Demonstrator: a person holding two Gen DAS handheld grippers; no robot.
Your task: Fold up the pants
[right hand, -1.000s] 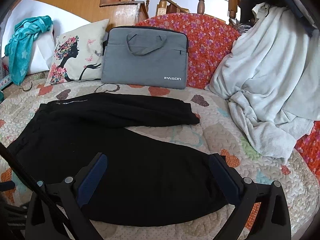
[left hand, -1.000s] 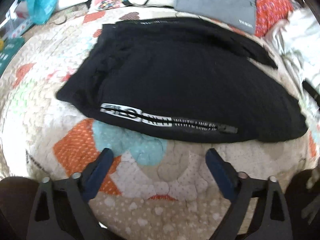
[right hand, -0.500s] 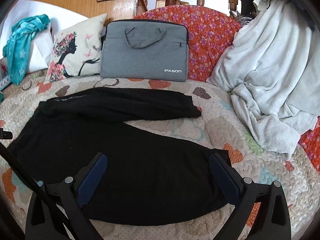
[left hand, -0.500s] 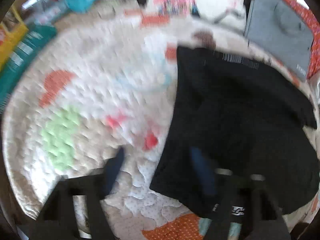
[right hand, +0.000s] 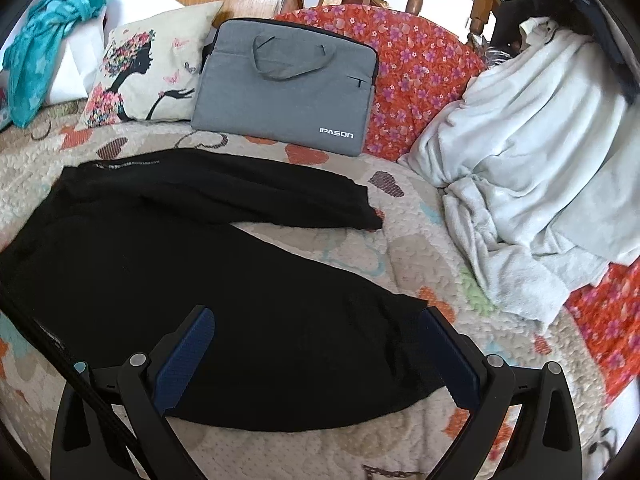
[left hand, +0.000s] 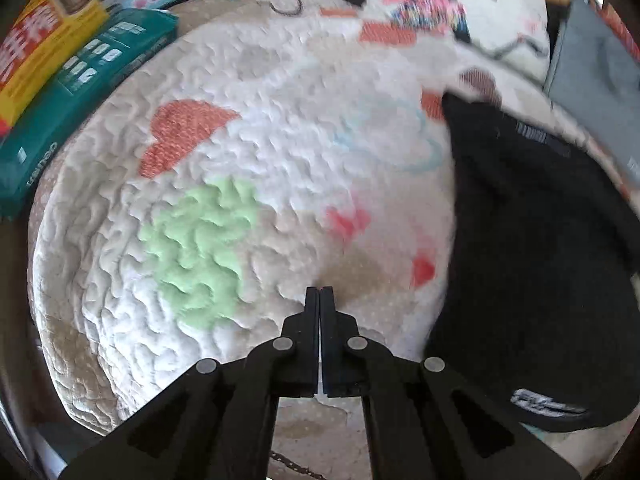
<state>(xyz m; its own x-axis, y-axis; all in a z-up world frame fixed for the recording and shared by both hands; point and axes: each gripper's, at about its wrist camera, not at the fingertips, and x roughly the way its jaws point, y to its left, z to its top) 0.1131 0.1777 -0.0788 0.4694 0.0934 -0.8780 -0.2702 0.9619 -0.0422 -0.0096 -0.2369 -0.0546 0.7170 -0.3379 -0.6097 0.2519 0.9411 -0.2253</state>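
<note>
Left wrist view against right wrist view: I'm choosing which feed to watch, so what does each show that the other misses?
Only left: the shut left gripper over bare quilt, nothing between its fingers, and boxes at the bed's edge. Only right: the open right gripper above the pants' near leg, and a white blanket. Both: the pants, quilt, grey bag and pillow.

The left gripper has matte black fingers on slotted black linkage arms joined by round silver rivets. The right gripper has the same black frame and silver rivets, with ribbed dark blue pads lining its fingers.
</note>
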